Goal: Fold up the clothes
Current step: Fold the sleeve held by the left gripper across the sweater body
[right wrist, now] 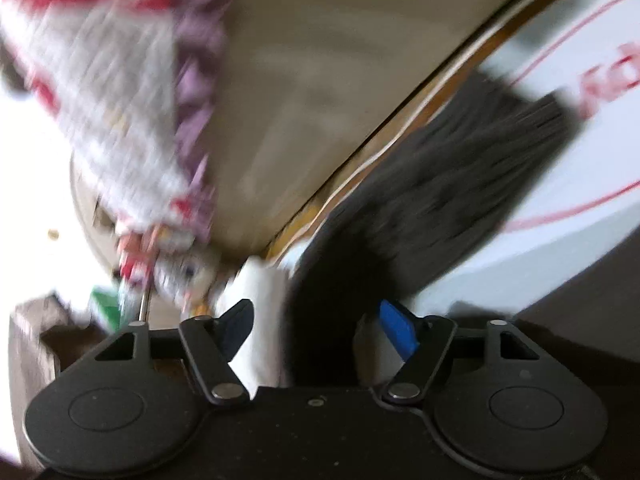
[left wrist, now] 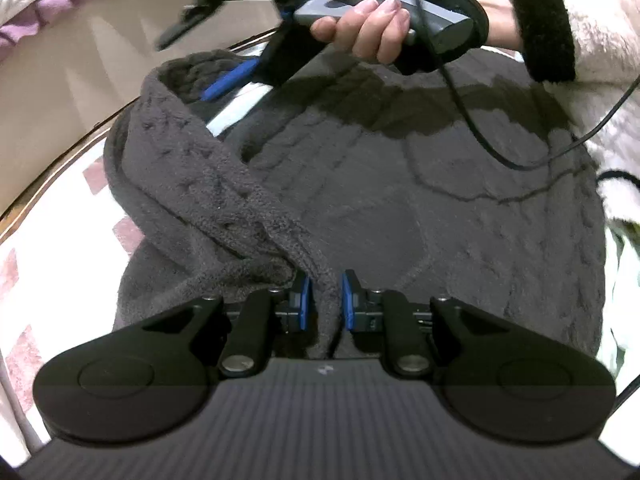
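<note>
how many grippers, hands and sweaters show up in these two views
grippers: 2, the left gripper shut on a strip of the dark grey sweater, the right gripper open
hands: 1, the hand holding the right gripper
sweaters: 1
total: 4

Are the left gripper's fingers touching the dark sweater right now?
Touching. In the left wrist view the left gripper has its blue-padded fingers closed on a fold of the dark sweater, fabric pinched between them with no gap.
</note>
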{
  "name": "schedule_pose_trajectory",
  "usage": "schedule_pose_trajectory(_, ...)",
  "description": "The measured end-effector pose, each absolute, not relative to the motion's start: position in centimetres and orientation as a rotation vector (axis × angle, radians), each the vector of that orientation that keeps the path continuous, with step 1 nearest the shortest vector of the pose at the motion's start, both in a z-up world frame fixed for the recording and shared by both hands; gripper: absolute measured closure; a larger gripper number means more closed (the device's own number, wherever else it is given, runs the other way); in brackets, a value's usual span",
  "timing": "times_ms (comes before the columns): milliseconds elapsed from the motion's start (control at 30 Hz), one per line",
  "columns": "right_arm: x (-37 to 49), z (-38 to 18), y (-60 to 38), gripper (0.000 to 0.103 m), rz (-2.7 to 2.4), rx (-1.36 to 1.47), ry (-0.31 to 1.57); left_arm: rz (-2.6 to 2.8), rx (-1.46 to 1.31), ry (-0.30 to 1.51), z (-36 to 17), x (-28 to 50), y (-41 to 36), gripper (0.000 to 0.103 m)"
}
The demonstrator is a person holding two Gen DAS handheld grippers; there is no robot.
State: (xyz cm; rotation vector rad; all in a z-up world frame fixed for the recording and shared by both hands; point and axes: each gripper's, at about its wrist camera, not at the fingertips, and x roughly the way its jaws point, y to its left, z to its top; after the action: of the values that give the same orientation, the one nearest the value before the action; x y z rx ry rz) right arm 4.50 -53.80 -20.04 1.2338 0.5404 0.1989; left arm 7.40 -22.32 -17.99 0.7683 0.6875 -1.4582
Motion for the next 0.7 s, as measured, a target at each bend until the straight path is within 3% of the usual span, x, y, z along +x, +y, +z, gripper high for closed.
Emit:
schedule_pose_trajectory(133,6.4,-19.1,-49.4,0.024,0.19,1.065,0.593,-1.476,0.748,0.695,-17.4,6.8,-21.8,0.087)
schedule_pose_trajectory(167,6.4,-19.3,-49.0,0.036,0.184,1.043,0.583,-1.486,0.748,0.693,-17.2,6.6,-21.6,0.087)
schedule_pose_trajectory(200,6.3,-19.4,-48.9,0.067,0.184,1.033,0.569,-1.494,0.757,0.685,-17.1,6.4,-21.5,0.087)
schedule_pose_trajectory(233,6.2,-19.6,-48.8,0.087,0.184,1.023,0.556,-1.496,0.775,0.672,-16.9,6.1,-21.5,0.087)
schedule_pose_trajectory(267,6.1,-19.5,-49.0,0.091,0.186,1.027,0.539,-1.495,0.791,0.658,-16.8,5.9,-21.4,0.087)
schedule_pose_trajectory(433,4.3,-15.7,-51.1,0.091,0.188,1.003,0.331,-1.393,0.77,0.605,-15.7,7.2,-21.1,0.087)
schedule_pose_trajectory(600,2.6,-11.1,-51.8,0.091,0.15,0.866,0.169,-1.245,0.674,0.545,-14.0,8.6,-20.9,0.081)
schedule_pose_trajectory(667,2.3,-9.7,-51.5,0.091,0.111,0.784,0.155,-1.209,0.62,0.524,-13.2,8.7,-20.9,0.059)
schedule_pose_trajectory(700,2.3,-9.2,-51.3,0.091,0.096,0.749,0.159,-1.189,0.599,0.511,-13.0,8.6,-20.9,0.055)
